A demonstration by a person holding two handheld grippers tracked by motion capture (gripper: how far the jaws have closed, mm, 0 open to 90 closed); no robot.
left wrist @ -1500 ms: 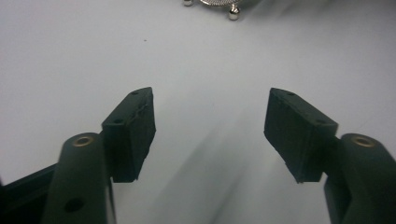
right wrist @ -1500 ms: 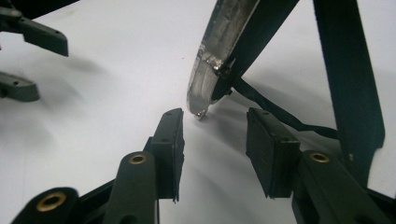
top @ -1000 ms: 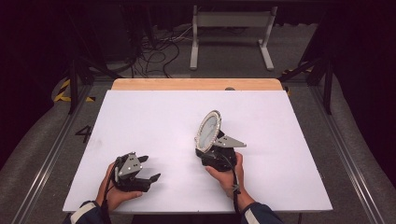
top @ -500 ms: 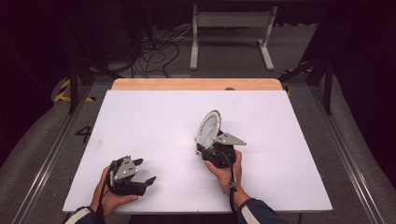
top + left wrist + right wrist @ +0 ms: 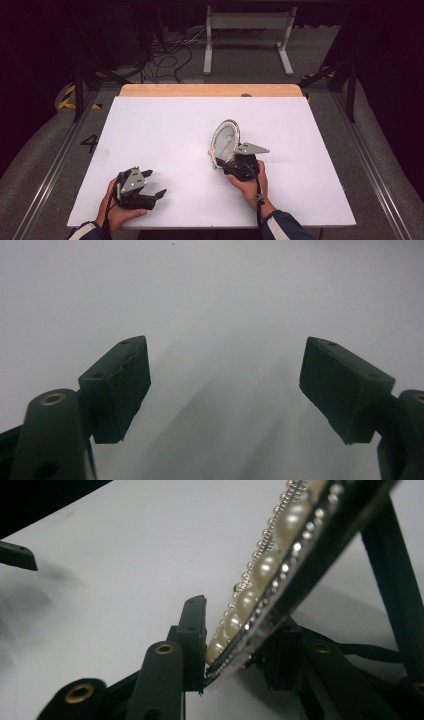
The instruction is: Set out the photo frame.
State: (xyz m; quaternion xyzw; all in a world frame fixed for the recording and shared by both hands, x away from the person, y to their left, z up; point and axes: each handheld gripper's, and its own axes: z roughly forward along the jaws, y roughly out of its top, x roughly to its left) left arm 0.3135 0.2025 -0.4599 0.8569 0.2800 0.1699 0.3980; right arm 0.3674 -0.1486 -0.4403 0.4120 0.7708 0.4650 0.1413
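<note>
The oval picture frame (image 5: 225, 142), edged with pearls and small beads, is held upright on the white table (image 5: 165, 130), right of the table's middle and somewhat nearer the near edge than the far one. It is gripped at its lower rim by the right gripper (image 5: 231, 162), whose jaws have just been closing with the frame between them. In the right gripper view the left jaw is pressed against the pearl-trimmed front of the frame (image 5: 280, 555) and the right jaw is set against its dark back, so the rim is clamped from both sides. The frame is seen there tilted, rising from the jaws toward the upper right, and a black strut (image 5: 395, 580) of its stand runs down behind it toward the table. The right hand (image 5: 248, 181) is wrapped around the gripper body just behind the frame, with the grey three-cornered plate lying on top. The left gripper (image 5: 152, 183) is held in the left hand (image 5: 116, 209) close to the near left corner of the table, well apart from the frame. Its jaws are spread wide, and nothing is held between them; in the left gripper view only bare white table surface (image 5: 220, 315) is seen between the two black pads.
</note>
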